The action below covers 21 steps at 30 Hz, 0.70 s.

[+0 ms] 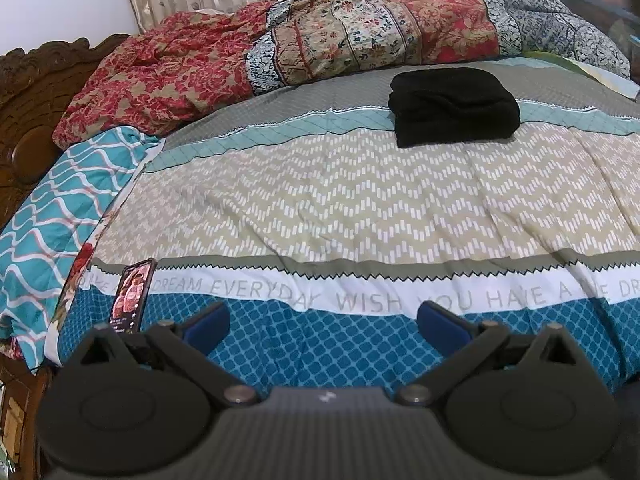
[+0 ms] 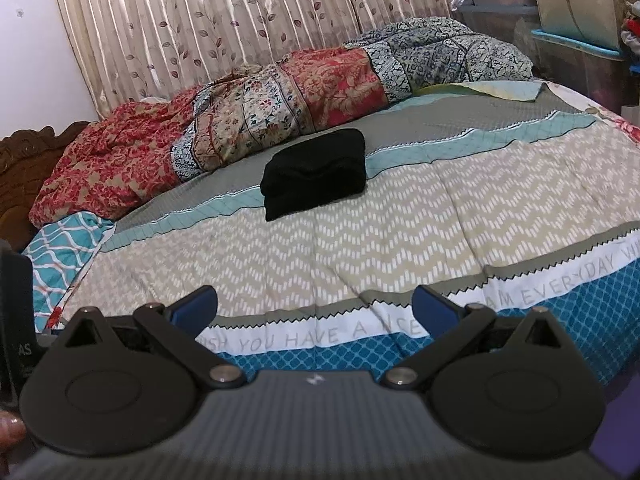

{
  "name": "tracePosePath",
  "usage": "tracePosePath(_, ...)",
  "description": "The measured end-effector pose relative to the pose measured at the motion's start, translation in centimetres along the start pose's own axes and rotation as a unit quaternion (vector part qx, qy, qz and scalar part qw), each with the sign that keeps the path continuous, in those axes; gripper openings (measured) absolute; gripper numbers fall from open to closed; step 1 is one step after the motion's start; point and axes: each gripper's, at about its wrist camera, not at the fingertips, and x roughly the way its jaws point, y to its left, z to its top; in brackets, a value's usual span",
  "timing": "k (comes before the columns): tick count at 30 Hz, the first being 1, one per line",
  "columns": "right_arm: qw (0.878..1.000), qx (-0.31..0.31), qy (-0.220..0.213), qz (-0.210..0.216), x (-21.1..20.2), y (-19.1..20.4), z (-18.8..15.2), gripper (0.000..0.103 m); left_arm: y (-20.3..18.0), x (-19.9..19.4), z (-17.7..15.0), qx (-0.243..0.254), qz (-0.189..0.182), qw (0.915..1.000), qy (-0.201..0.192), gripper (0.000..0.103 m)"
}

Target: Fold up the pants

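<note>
Black pants (image 1: 454, 107) lie folded into a compact stack on the bedspread, far from both grippers; the right wrist view shows the same pants (image 2: 316, 173) at the middle of the bed. My left gripper (image 1: 323, 322) hovers open over the near blue band of the bedspread with nothing between its blue pads (image 1: 208, 322). Over the near edge of the bed my right gripper (image 2: 314, 312) is also open and empty, well short of the pants.
A rumpled red and patterned quilt (image 1: 280, 52) lies along the far side of the bed. A phone (image 1: 132, 294) rests on the bedspread at the near left, beside a teal pillow (image 1: 52, 208). A carved wooden headboard (image 1: 28, 92) stands left; curtains (image 2: 240, 20) hang behind; storage boxes (image 2: 580, 60) sit far right.
</note>
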Motion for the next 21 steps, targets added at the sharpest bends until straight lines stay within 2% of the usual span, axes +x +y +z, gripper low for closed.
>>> tracePosePath(8,1.000,-0.007,0.027,0.000,0.7,0.6,-1.3,0.103,-0.1,0.2,-0.6,-0.006,-0.024,0.9996,0.011,0.103)
tracePosePath(21,1.000,-0.005,0.030,-0.001,0.8,0.7,-1.6,0.103,0.0,0.9,-0.8,-0.005,-0.014,0.9995,0.028,0.103)
